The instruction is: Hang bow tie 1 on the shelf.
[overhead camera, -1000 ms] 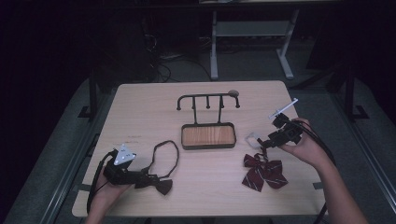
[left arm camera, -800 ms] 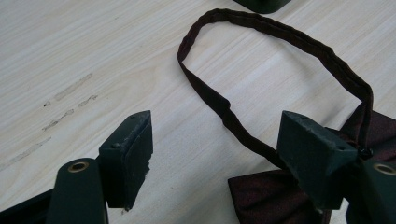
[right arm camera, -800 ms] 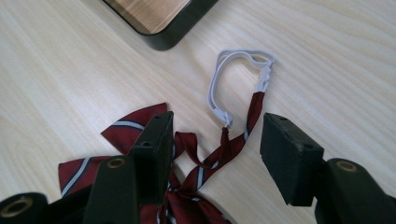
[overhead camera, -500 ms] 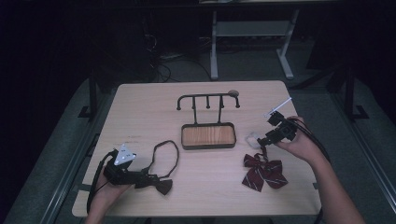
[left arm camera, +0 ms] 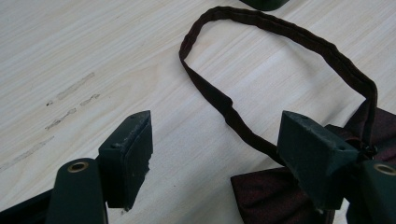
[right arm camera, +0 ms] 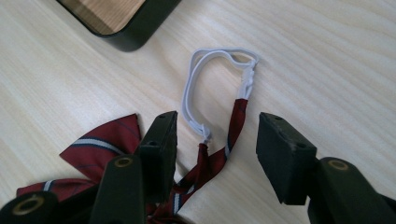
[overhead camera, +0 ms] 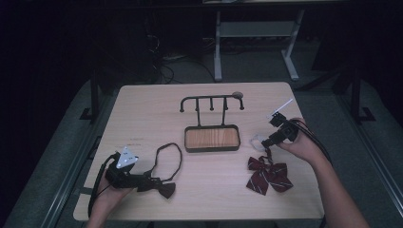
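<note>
1. Bench (overhead camera: 142,109) carries a hook stand (overhead camera: 211,121) with a wood-floored tray at centre, a dark bow tie (overhead camera: 161,186) near the front left edge and a striped bow tie (overhead camera: 268,173) front right. Both ties lie flat, well apart; no hook is loaded.

2. Left tool (left arm camera: 217,154): jaws spread wide, pinching nothing. It sits low over the bench at the dark tie's knot end. The neck strap (left arm camera: 280,42) arcs away ahead of the jaws towards the tray; one run of it passes between the jaws and the dark bow lies just under the right-hand jaw. Judgement: the tool is lined up this way so a close would catch the strap close to the bow, where the cloth is thickest.

3. Right tool (right arm camera: 217,140): jaws likewise spread, empty. Between them lie the striped tie's red tails and the start of its white elastic loop (right arm camera: 210,79), which lies flat on the bench and points towards the tray corner (right arm camera: 135,32). In the high view this tool (overhead camera: 266,142) hovers between bow and tray.

4. Judgement: the work in hand looks like hanging the ties on the stand; each tool is at the pre-grasp stage. Approach from the bow side leaves each loop free to go over a hook.

5. Risk, judged: the elastic is thin and flat on the bench; a shallow close may miss it.
</note>
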A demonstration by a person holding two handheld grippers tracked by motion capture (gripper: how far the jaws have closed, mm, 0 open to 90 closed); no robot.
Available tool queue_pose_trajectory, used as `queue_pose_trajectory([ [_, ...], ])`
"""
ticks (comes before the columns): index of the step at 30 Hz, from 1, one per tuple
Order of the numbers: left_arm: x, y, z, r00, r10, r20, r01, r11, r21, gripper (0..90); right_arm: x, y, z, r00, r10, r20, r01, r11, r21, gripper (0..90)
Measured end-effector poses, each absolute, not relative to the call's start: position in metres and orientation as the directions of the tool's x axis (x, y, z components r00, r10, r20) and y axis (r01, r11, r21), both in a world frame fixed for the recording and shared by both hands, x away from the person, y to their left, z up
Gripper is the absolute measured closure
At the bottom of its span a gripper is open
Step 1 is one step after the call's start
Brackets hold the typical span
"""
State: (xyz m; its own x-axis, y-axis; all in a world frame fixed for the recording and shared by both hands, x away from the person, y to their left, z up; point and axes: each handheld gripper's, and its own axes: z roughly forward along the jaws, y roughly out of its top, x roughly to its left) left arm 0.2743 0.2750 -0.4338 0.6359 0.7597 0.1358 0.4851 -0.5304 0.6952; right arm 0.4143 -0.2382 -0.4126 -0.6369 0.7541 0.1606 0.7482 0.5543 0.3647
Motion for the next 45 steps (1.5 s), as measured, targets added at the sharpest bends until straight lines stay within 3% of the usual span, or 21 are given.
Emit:
queue_pose_trajectory([
  [25,0.275,0.275,-0.434,0.649,0.751,0.121,0.487,-0.532,0.692,27.4,0.435,-0.227,-0.434,-0.595,0.794,0.127,0.791,0.549,0.27,55.9],
  [41,0.275,0.274,-0.434,0.651,0.749,0.124,0.487,-0.537,0.689,27.5,0.439,-0.217,-0.44,-0.605,0.794,0.054,0.781,0.579,0.237,70.8],
  [45,0.275,0.274,-0.434,0.651,0.749,0.123,0.488,-0.537,0.688,27.5,0.438,-0.214,-0.441,-0.606,0.795,0.033,0.781,0.586,0.217,79.9],
])
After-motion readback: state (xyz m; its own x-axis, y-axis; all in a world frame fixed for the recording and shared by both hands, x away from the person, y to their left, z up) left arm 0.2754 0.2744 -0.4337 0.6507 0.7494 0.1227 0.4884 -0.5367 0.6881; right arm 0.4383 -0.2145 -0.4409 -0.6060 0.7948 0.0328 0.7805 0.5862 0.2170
